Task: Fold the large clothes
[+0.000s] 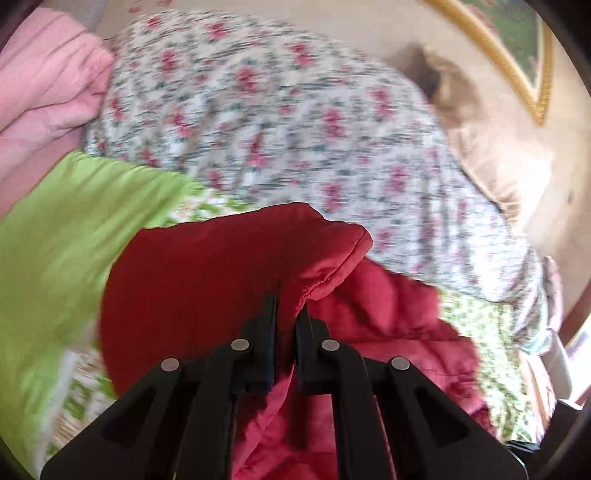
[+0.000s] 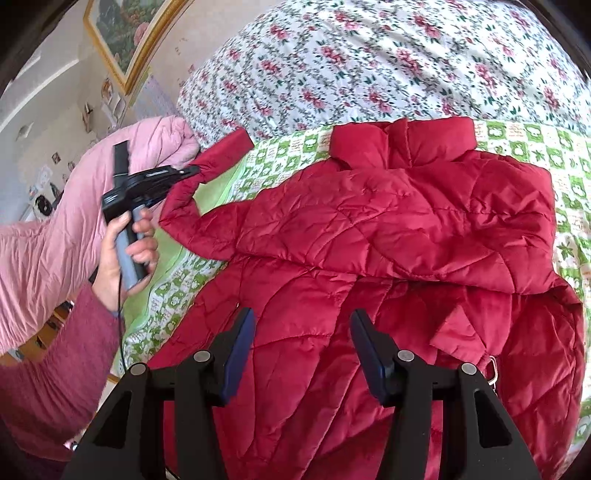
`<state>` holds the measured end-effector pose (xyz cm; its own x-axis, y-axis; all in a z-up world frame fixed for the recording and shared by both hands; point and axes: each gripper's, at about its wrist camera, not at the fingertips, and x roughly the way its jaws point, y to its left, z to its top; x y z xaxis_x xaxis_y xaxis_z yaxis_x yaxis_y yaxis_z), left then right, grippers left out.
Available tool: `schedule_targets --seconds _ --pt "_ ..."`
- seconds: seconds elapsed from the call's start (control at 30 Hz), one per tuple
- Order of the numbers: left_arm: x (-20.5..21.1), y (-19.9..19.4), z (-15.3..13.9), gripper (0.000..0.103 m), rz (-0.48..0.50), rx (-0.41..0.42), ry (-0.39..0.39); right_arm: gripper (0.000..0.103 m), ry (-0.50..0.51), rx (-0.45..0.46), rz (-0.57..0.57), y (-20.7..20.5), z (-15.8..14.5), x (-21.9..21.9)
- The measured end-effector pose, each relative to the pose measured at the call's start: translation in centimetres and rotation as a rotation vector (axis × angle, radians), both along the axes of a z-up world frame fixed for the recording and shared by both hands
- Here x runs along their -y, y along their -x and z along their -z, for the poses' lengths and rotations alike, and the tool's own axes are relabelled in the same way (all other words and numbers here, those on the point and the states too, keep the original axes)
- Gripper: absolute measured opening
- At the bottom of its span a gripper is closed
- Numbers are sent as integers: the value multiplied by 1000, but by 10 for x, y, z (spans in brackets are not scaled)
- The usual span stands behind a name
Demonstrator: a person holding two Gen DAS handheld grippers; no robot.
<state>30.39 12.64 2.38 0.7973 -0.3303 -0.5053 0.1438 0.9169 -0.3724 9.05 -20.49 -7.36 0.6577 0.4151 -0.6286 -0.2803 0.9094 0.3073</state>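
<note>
A red quilted jacket (image 2: 388, 236) lies spread on the bed, collar toward the far side. My left gripper (image 1: 288, 306) is shut on the jacket's sleeve (image 1: 229, 266) near its cuff. It also shows in the right wrist view (image 2: 192, 170), held in a hand, lifting the sleeve (image 2: 221, 155) out to the left above the bed. My right gripper (image 2: 302, 325) is open and empty, hovering over the jacket's lower part. The left wrist view is blurred by motion.
A green and white patterned sheet (image 2: 535, 147) lies under the jacket. A floral quilt (image 2: 369, 62) is piled behind it. A pink padded garment (image 2: 55, 236) lies at the left. A gold-framed picture (image 2: 122, 33) hangs on the wall.
</note>
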Motion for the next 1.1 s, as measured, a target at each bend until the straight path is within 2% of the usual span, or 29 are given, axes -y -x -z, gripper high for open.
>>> schedule_targets --seconds 0.17,0.33,0.53,0.63,0.67,0.77,0.9,0.93,0.97,1.03,1.07,1.1 --pt "53 21 -8 6 120 42 36 56 -47 -10 38 -3 1 14" --pt "116 38 1 6 260 67 44 56 -140 -20 103 -15 -3 42" --pt "177 42 26 6 361 34 45 56 -264 -4 182 -31 -11 81" --pt "193 42 37 6 387 8 67 56 -372 1 212 -41 -12 102" --pt "197 43 41 6 391 3 73 58 -407 0 215 -45 -12 107" --pt "205 44 50 6 397 -21 106 80 -538 -11 219 -62 -5 122" --pt "208 42 60 6 396 -42 132 81 -687 -90 225 -93 18 134" --pt "210 41 62 5 400 -48 128 81 -697 -104 236 -98 22 135" --pt "212 41 66 6 406 -54 122 80 -706 -120 244 -105 28 136" --pt "217 40 75 6 420 -79 87 70 -720 -138 252 -115 35 137" --pt "217 39 78 6 423 -90 74 59 -718 -139 261 -120 38 138" --pt "217 38 82 6 433 -108 72 40 -695 -139 273 -123 39 140"
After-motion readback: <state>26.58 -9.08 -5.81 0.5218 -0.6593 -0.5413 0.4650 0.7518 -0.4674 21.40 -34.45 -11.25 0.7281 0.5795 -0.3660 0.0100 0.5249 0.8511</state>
